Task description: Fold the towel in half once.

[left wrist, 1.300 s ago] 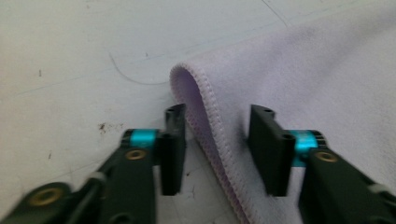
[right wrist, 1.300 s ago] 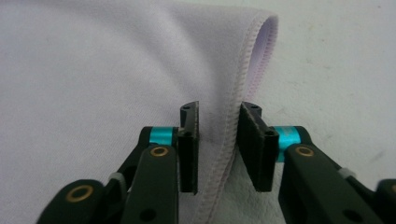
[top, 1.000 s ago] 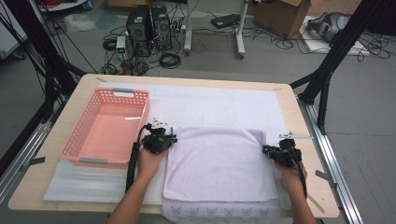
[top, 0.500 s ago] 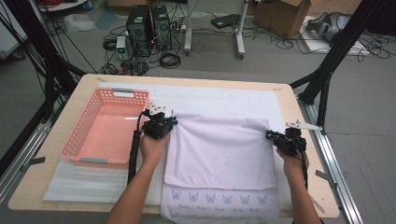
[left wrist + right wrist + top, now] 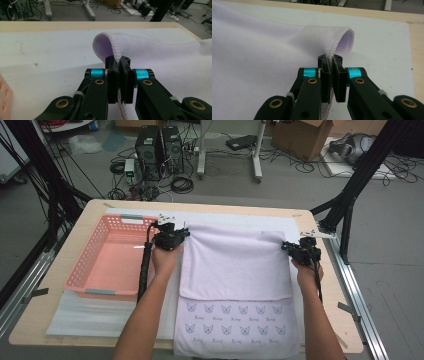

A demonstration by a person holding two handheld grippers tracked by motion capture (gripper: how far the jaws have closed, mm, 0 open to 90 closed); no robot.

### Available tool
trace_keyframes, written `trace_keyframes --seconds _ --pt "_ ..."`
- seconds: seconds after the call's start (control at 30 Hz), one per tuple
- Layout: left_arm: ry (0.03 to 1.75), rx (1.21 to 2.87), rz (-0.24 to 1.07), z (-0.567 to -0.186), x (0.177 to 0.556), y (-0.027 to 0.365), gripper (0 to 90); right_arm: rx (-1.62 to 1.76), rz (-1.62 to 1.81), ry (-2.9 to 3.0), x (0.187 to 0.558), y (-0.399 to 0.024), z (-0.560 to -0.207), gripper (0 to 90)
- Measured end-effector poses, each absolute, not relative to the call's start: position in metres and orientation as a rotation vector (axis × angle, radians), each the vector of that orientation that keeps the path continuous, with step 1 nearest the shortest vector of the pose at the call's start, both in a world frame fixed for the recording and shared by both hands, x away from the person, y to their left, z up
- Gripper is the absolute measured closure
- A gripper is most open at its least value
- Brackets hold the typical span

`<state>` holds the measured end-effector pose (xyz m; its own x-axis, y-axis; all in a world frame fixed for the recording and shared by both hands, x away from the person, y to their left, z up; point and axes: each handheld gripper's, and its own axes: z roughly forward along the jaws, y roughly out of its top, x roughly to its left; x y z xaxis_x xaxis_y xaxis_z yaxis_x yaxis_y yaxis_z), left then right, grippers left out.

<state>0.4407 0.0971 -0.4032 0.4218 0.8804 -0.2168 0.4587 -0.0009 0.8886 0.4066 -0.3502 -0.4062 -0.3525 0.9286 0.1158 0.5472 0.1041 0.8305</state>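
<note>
Nearest the person, the printed end of the lilac towel (image 5: 235,320) hangs at the table's (image 5: 320,222) front edge (rows of small blue motifs showing), while the plain upper layer lies folded back across the white mat (image 5: 100,312). Farther out, the left gripper (image 5: 171,236) clamps the towel's far left corner and the right gripper (image 5: 299,249) its far right corner, each pair of jaws pressed tight on the stitched hem. A pink basket (image 5: 95,265) sits just left of the left gripper.

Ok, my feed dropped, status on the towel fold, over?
Left gripper and right gripper each shut on a towel corner. Basket beside it, nothing blocking.
</note>
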Motion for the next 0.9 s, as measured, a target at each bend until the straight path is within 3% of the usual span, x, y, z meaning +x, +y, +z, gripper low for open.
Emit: trace_keyframes --seconds 0.23,0.27,0.33,0.43,0.63,0.9 --pt "1.193 1.643 0.475 -0.411 0.448 0.096 84.3 1.438 1.167 1.927 0.416 -0.350 -0.411 83.7" --pt "1.190 1.646 0.470 -0.411 0.447 0.095 81.0 1.452 1.167 1.924 0.416 -0.349 -0.412 81.2" --pt "1.208 1.634 0.444 -0.412 0.447 0.094 60.6 1.456 1.162 1.928 0.416 -0.350 -0.413 76.5" --pt "1.212 1.638 0.449 -0.412 0.443 0.096 50.3 1.471 1.176 1.917 0.414 -0.352 -0.411 70.3" --pt "1.142 1.711 0.396 -0.409 0.435 0.090 44.1 1.466 1.189 1.949 0.407 -0.353 -0.406 63.2" --pt "1.081 1.661 0.390 -0.409 0.413 0.091 45.0 1.437 1.202 2.002 0.392 -0.355 -0.396 53.9"
